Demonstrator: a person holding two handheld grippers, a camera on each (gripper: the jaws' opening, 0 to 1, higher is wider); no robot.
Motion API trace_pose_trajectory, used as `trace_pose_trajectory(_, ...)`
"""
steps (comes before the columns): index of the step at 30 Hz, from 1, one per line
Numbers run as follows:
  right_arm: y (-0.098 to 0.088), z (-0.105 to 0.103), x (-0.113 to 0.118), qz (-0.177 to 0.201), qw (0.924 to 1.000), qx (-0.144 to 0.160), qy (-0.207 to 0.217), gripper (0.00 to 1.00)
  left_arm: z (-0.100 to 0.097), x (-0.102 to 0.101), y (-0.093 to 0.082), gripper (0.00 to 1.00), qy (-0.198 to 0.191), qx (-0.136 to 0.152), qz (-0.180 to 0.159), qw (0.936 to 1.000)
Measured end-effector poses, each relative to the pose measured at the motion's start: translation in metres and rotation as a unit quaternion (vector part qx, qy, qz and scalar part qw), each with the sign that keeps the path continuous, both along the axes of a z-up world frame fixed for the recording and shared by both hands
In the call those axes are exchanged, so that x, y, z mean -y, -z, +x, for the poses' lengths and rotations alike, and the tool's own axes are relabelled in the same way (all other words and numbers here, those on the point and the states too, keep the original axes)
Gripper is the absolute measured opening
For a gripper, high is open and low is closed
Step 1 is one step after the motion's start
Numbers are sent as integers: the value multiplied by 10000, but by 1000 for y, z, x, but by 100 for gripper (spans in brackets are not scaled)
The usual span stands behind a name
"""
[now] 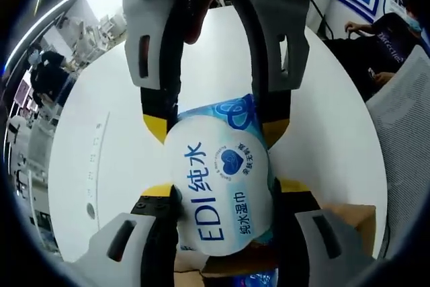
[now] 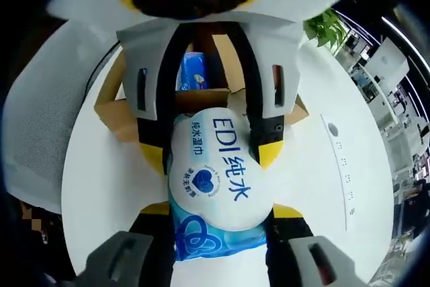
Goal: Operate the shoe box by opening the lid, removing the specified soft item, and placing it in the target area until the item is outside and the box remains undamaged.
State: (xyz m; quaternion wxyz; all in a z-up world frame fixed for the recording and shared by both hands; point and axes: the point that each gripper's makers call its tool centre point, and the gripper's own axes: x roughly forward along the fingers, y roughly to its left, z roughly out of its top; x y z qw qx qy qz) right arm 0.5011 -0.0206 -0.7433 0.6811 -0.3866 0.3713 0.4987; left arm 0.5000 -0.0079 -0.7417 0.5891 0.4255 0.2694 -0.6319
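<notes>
The wet-wipe pack (image 1: 218, 179) is held between both tongs, left tongs (image 1: 222, 193) and right tongs (image 2: 218, 216), above the white desk (image 1: 121, 132), near the open box (image 2: 201, 92). Uneven pull risks tearing or dropping it.

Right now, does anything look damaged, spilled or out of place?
Nothing stands out. The wet wipes pack is pinched between the left gripper and right gripper above the white table, looking intact. The cardboard shoe box sits open, with no visible tears.
</notes>
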Motion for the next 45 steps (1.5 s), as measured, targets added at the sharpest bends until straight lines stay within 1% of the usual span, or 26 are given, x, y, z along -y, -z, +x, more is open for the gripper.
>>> trace_pose_trajectory(13,3,-1,4,15,10000,-4,90,48,0,2,4,55,31,37,40,10000)
trace_pose_trajectory(21,8,-4,7,-10,9998,-70,171,45,-2,1,8,51,65,78,85,9999)
trace_pose_trajectory(38,8,-5,8,-77,9996,32,288,45,-3,1,3,49,71,99,103,9999)
trace_pose_trajectory(43,9,-6,9,-122,9993,70,340,45,-4,1,2,49,74,80,41,9999)
trace_pose_trajectory(45,10,-6,9,-136,9992,72,366,46,-4,0,2,50,115,117,-49,9999)
